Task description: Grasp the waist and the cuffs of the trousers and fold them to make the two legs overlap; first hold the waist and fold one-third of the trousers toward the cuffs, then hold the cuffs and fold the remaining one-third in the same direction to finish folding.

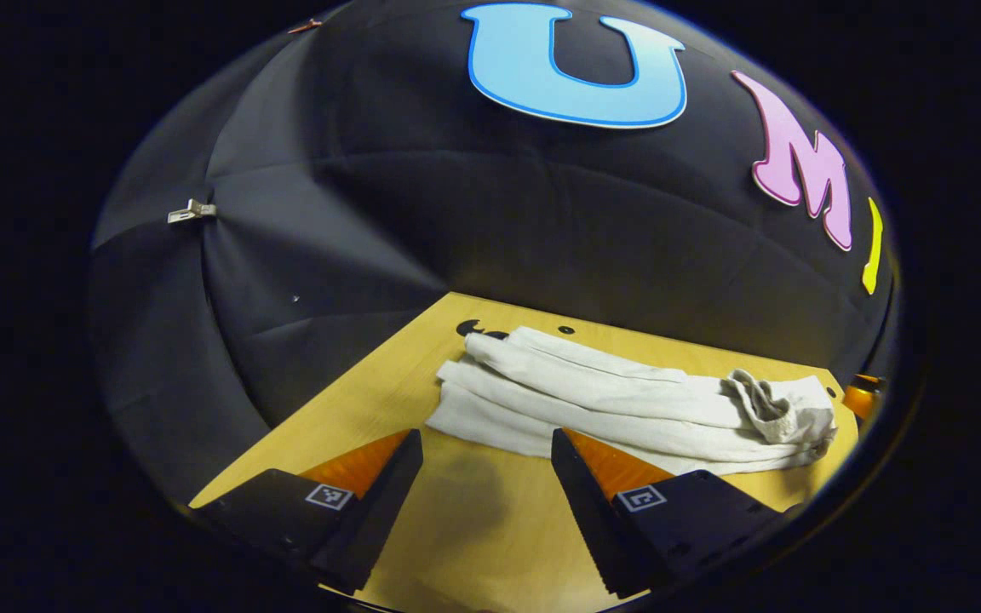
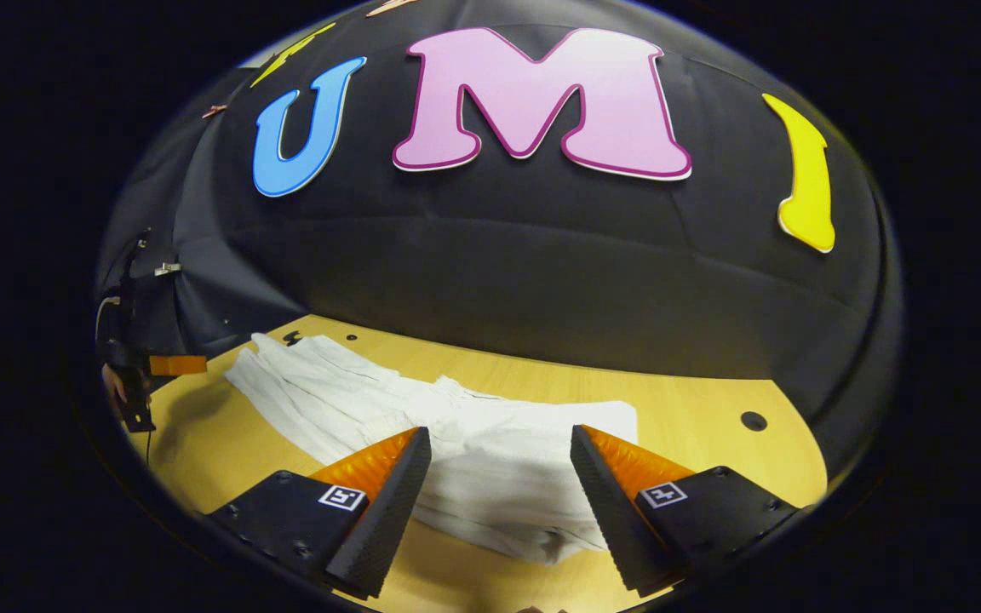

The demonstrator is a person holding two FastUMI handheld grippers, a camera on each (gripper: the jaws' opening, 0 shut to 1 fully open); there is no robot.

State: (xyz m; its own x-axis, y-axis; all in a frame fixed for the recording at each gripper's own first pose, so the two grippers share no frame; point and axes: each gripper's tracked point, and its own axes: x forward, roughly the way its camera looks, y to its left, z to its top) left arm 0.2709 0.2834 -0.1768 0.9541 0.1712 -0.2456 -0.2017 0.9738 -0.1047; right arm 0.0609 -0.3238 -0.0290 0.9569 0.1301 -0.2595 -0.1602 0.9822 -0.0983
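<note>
**Two grippers spread wide, white trousers on the wooden surface ahead of both**

Two views show the same garment from opposite ends. In the left gripper view, the left gripper (image 1: 486, 477) has its fingers spread wide with nothing between them but bare wood and a soft shadow. The trousers (image 1: 618, 400) lie just beyond the fingertips, stretched across the surface (image 1: 346, 400) from the middle of the view out to the right. Their near-left end is a flat, layered edge close to the left finger's tip; the long folds run rightward and end in a bunched, crumpled lump near the surface's right edge. Past that lump, at the far right rim, part of the other gripper (image 1: 863, 393) peeks in. A small dark mark (image 1: 473, 327) and a hole sit on the wood just behind the cloth.

In the right gripper view, the right gripper (image 2: 499, 485) is likewise held wide and grips nothing. Here the trousers (image 2: 490, 451) run from the far left, where the narrow end lies near the other gripper (image 2: 146, 375) at the view's left rim, to the broad end directly between and just beyond the two fingers. The cloth lies flat on the surface (image 2: 712, 426), with the near edge showing stacked layers. To the right of the garment the wood is bare apart from a dark hole (image 2: 753, 421).
</note>
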